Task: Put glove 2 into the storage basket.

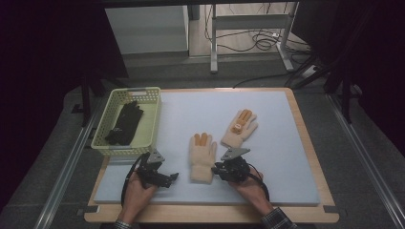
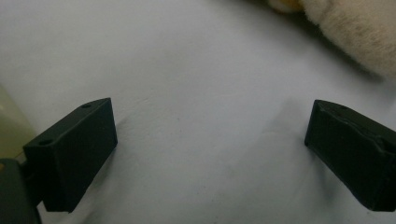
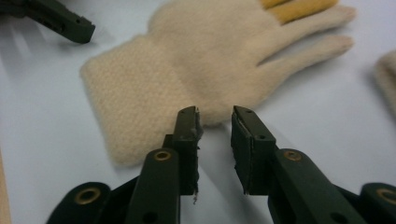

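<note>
The cream knitted wool glove with orange fingertips (image 1: pixel 202 156) lies flat on the pale blue foam mat (image 1: pixel 286 143), its cuff at about nine o'clock from the right gripper (image 3: pixel 215 122), whose jaws stand narrowly apart with nothing between them. To pick it up well, I would slide those jaws over the cuff's edge and close on both layers. The left gripper (image 2: pixel 210 126), wide open and empty over bare mat at the glove's eight o'clock, can wait or pin the cuff.

No legible text, number or brand anywhere. Small orange-and-white tag on the far cream glove (image 1: pixel 240 126), its print too small and blurred to read.
</note>
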Available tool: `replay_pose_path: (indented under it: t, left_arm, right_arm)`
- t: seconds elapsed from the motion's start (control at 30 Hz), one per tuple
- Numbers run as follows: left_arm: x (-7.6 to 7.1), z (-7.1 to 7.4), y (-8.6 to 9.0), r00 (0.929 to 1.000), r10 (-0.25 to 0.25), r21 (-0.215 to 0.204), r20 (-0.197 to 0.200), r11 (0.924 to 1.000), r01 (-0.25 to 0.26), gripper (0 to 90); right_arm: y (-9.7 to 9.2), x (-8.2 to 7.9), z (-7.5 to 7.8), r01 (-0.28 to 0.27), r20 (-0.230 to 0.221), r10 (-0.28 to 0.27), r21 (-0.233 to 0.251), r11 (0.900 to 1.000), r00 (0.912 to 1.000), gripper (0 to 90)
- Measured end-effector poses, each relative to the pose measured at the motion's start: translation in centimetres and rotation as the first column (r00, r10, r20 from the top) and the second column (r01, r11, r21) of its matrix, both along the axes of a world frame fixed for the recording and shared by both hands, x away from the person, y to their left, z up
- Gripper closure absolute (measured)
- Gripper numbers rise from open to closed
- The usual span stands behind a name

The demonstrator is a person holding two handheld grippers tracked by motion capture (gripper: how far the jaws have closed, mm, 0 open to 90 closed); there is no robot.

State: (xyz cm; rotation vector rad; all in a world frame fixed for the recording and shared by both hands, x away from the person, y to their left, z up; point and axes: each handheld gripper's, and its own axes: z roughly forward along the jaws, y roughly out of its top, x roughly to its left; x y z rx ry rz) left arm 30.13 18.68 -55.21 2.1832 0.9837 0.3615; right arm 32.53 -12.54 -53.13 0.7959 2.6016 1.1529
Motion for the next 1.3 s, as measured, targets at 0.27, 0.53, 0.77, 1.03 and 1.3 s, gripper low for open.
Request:
replay_pose_path:
  t: [0.27,0.53,0.77,1.03,1.3]
  left_arm:
    - [0.0,0.0,0.0,1.0,0.0,0.0,0.0,1.0,0.0,2.3]
    - [0.0,0.0,0.0,1.0,0.0,0.0,-0.001,1.0,0.0,2.3]
    - [0.0,0.0,0.0,1.0,0.0,-0.001,-0.001,1.0,0.0,2.3]
    - [0.0,0.0,0.0,1.0,0.001,-0.001,-0.001,1.0,-0.001,2.3]
    - [0.0,0.0,0.0,1.0,0.001,-0.001,-0.002,1.0,-0.001,2.3]
  right_arm:
    - [-2.4,1.6,1.1,0.095,0.019,-0.095,0.017,0.9954,0.9953,64.7]
    - [-5.1,4.6,2.4,0.213,0.062,-0.214,0.015,0.9769,0.975,59.4]
    - [-6.0,7.6,2.9,0.279,0.089,-0.278,0.004,0.9604,0.9565,51.5]
    - [-6.0,10.9,2.6,0.323,0.095,-0.32,-0.014,0.9464,0.9427,39.6]
    - [-5.0,12.8,1.2,0.365,0.073,-0.362,-0.032,0.9303,0.9292,32.5]
